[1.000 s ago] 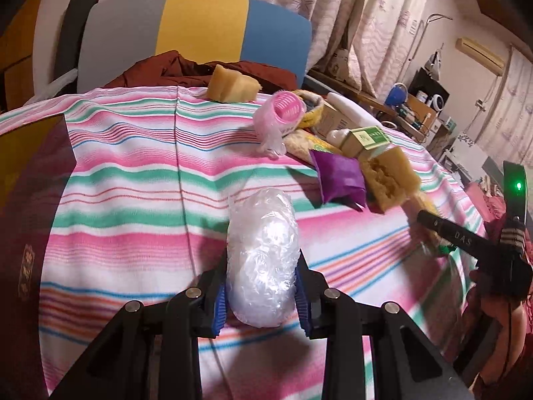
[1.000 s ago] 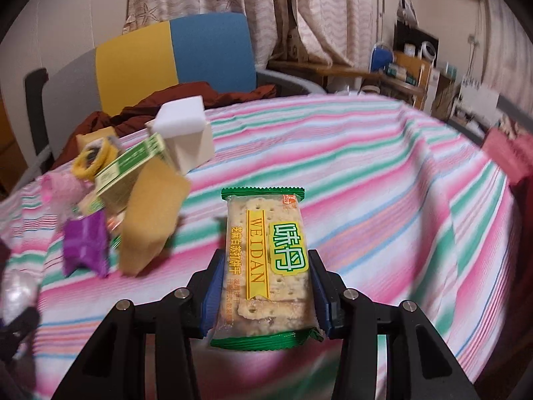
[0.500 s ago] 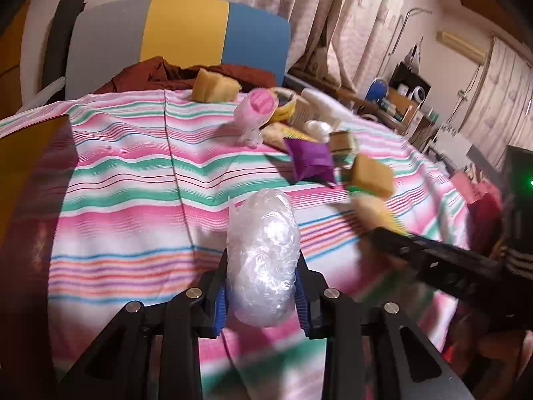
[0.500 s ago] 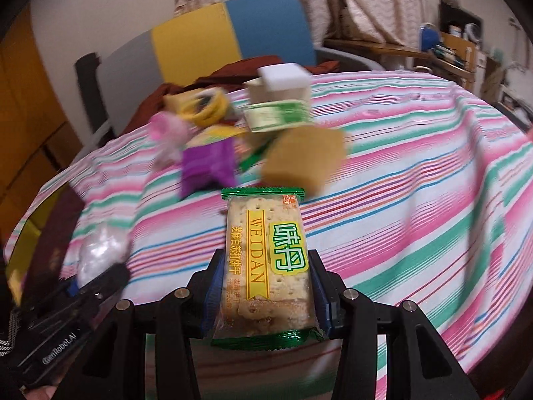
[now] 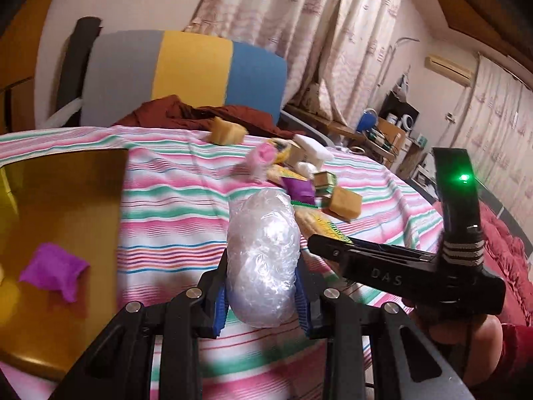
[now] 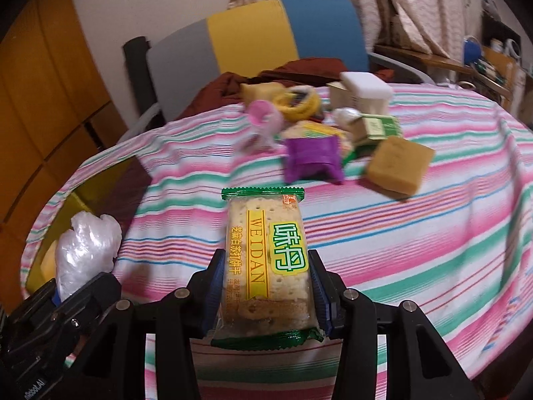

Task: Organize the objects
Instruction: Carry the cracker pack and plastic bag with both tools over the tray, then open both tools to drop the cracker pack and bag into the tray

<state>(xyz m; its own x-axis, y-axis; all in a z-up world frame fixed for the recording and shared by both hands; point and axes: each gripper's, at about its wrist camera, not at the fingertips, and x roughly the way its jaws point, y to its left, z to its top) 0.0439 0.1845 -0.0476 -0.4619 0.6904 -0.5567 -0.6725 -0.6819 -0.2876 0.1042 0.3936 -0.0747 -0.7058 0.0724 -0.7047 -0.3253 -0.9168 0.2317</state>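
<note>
The left gripper (image 5: 263, 295) clamps a clear plastic bundle (image 5: 263, 260); the right gripper (image 6: 266, 295) clamps a cracker packet (image 6: 266, 260). The yellow tray (image 5: 66, 200) lies at nine o'clock, the pile (image 6: 333, 133) at one. Carry both level, releasing low.

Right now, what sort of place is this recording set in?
Probably a lived-in home room: a table under a striped tablecloth, patterned curtains, a wall air conditioner and a cluttered desk.
</note>
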